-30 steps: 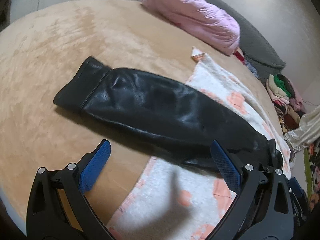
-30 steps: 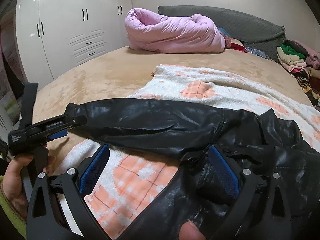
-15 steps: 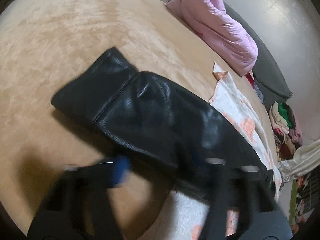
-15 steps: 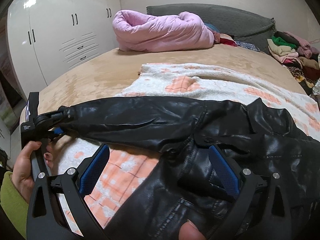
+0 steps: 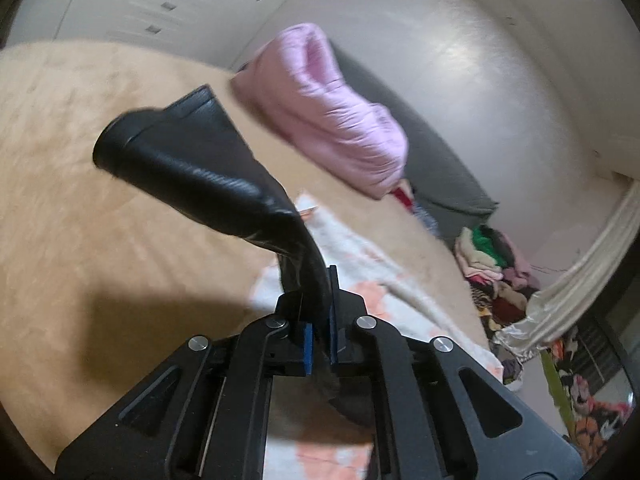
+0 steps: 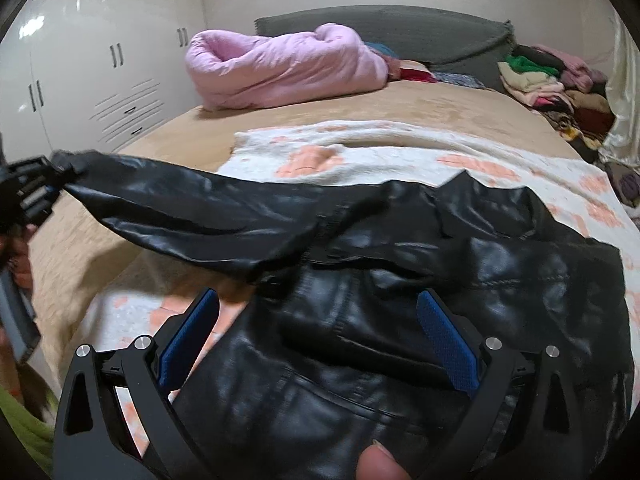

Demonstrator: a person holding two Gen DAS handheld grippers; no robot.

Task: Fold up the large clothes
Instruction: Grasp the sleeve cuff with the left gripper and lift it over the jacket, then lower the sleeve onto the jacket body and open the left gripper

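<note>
The black leather jacket (image 6: pixel 420 300) lies spread on a white blanket with orange patches (image 6: pixel 400 152), which itself lies on the tan bedspread (image 6: pixel 460 108). The body of the garment is flat, collar toward the far side. One sleeve (image 6: pixel 192 212) is drawn out to the side and raised clear of the bed, with its shadow showing on the bedspread beneath.

The left gripper (image 5: pixel 318 320) is closed on that sleeve near the cuff; in the left wrist view the cuff end (image 5: pixel 160 140) stands up beyond the pinch and flops over. The right gripper (image 6: pixel 316 344) hovers over the jacket's front panel, its blue pads (image 6: pixel 448 344) spread wide and nothing between them.

Judgement on handling: the material looks thick, glossy and fairly heavy. It should hold broad creases rather than sharp ones and tend to spring back open. The smooth surface may slide in a light pinch, so a grip on a seam, cuff band or hem seems safer than on a smooth panel. The lifted sleeve sags in mid-span, which suggests supple rather than stiff hide.

The likely step in hand is bringing the sleeve across the body. Suggested hold for the free gripper is the shoulder seam or side hem.

Surroundings: a rolled pink quilt (image 6: pixel 280 68) against the grey headboard (image 6: pixel 380 24), a pile of clothes (image 6: pixel 552 84) on the far side, white wardrobes (image 6: pixel 100 72) behind.
</note>
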